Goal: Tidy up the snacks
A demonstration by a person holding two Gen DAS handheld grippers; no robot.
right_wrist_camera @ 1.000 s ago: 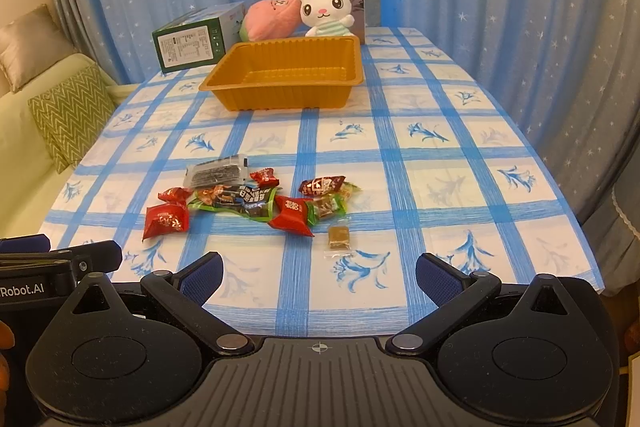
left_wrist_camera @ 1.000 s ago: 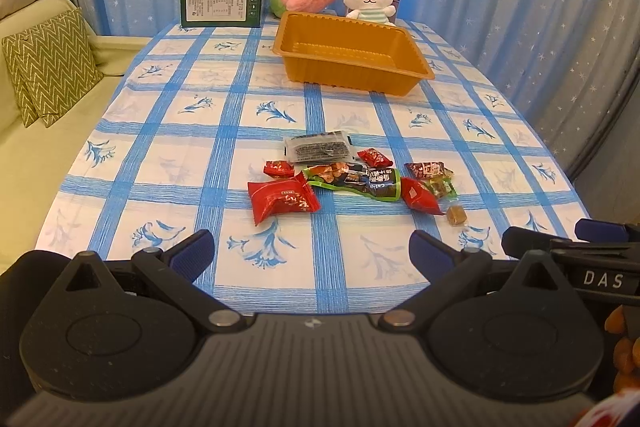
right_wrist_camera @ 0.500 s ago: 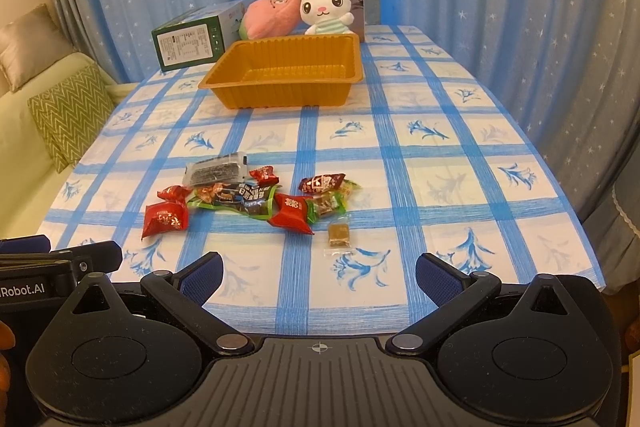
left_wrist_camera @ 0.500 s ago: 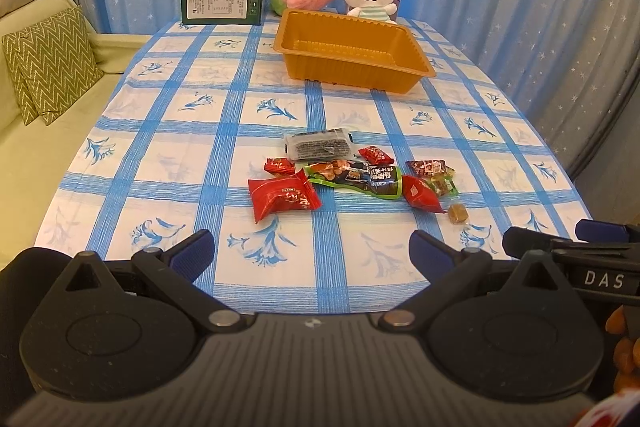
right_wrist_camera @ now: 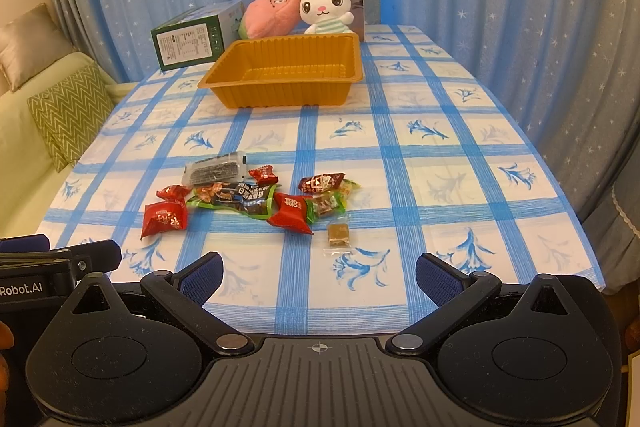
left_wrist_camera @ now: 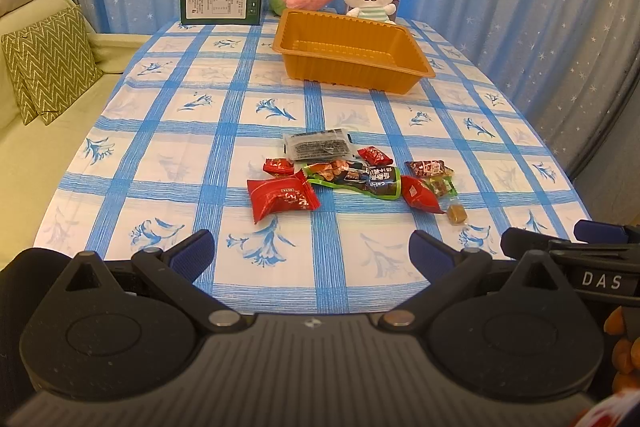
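The snacks lie in a loose cluster on the near part of the checked tablecloth — red packets, a long green-edged packet, a dark flat pouch and one small brown candy a little apart on the near right side. The orange tray stands well apart from them, farther along the table, and it looks empty. So, as I judge it, nothing is sorted yet; every piece is left to move. The left gripper and the right gripper both hover at the near edge, fingers spread wide, holding nothing.
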